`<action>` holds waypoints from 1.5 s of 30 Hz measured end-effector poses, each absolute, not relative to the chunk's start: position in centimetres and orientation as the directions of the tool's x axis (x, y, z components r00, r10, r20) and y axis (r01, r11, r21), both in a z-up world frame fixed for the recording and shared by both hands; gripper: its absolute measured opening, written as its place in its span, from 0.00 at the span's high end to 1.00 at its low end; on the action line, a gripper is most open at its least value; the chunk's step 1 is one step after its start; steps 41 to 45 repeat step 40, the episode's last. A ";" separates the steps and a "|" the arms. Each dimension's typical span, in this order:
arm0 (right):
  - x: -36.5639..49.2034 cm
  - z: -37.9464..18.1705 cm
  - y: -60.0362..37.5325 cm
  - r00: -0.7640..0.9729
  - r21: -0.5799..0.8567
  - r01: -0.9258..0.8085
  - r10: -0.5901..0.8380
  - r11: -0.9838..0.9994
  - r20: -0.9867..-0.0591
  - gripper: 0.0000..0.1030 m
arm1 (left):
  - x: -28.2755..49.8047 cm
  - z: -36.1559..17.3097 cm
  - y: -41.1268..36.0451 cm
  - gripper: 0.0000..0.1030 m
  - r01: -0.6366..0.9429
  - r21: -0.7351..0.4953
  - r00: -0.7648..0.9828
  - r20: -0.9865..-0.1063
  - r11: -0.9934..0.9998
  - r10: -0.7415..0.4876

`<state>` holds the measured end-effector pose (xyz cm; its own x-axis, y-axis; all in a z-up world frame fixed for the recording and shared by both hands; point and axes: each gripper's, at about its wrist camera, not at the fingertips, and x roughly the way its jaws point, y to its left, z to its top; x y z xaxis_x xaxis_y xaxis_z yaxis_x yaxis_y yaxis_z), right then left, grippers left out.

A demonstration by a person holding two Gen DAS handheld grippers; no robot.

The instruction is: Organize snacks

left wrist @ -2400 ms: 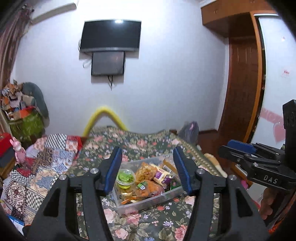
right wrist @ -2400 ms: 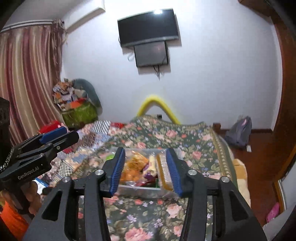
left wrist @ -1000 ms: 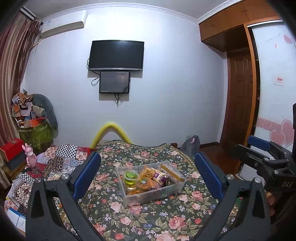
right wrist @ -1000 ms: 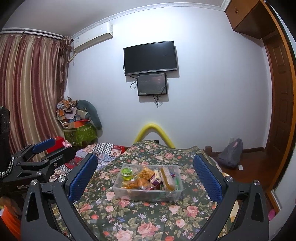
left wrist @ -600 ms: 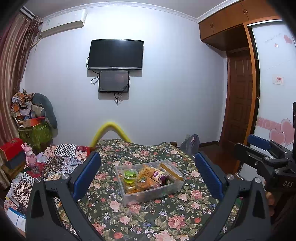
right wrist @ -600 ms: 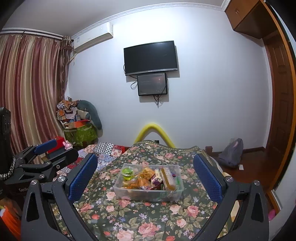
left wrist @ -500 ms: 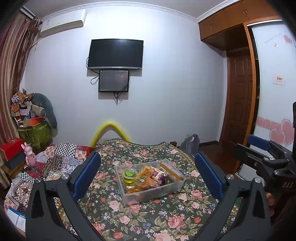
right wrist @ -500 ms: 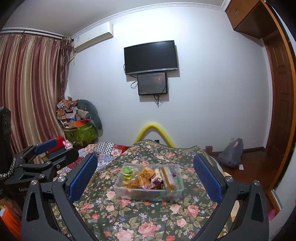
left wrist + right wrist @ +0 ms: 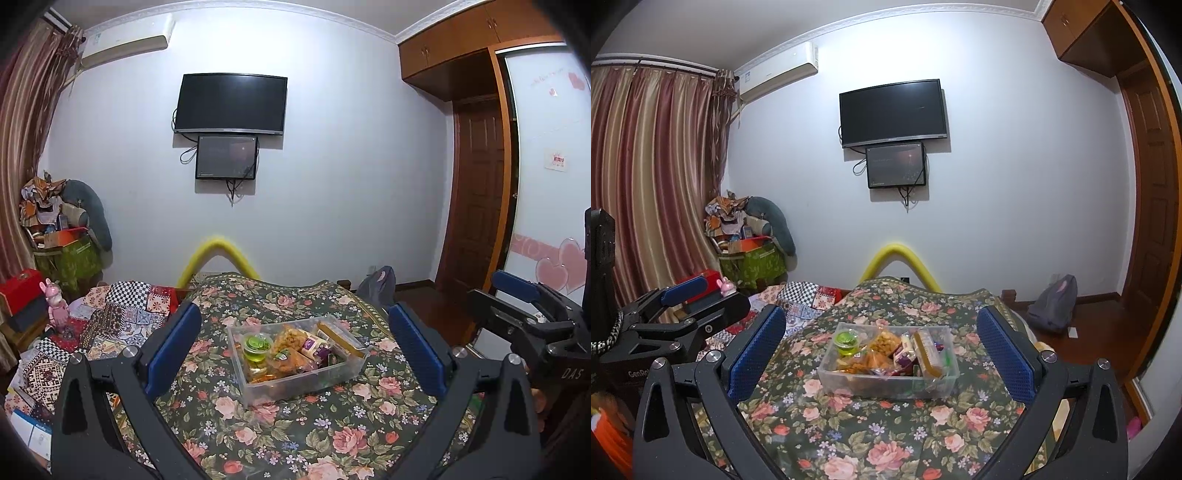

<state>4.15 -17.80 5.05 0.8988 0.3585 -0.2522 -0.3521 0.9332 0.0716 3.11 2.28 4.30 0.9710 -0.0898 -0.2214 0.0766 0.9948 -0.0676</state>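
Dark green cloth, pink roses, blue pads

My two grippers (image 9: 293,343) (image 9: 881,345) are black with blue pads (image 9: 173,349). The cloth (image 9: 295,435) under the clear box (image 9: 295,380) is dark green with pink and red roses and small white flowers. In the box sit a green cup (image 9: 257,344), orange packets (image 9: 288,360) and a purple packet (image 9: 314,347). Left of the box lies a patchwork quilt (image 9: 122,317) with black-and-white checks; behind it, a yellow arch (image 9: 218,254), white wall (image 9: 351,184), black television (image 9: 231,103).

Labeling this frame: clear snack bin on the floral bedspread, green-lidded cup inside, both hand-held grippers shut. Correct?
Not quite: both views show the left hand-held gripper and right hand-held gripper open, holding nothing. The clear snack bin on the floral bedspread and the green-lidded cup are right.
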 end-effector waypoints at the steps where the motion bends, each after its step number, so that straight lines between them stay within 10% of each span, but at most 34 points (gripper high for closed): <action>1: 4.2 5.0 -17.8 0.899 0.072 -0.353 0.359 0.933 -0.252 0.00 | 3.1 4.3 2.3 0.00 0.079 -0.069 0.971 -0.222 0.994 -0.092; 45: 4.6 4.5 -17.6 0.895 0.081 -0.352 0.361 0.933 -0.263 0.00 | 3.4 3.8 2.0 0.00 0.078 -0.058 0.969 -0.229 0.995 -0.090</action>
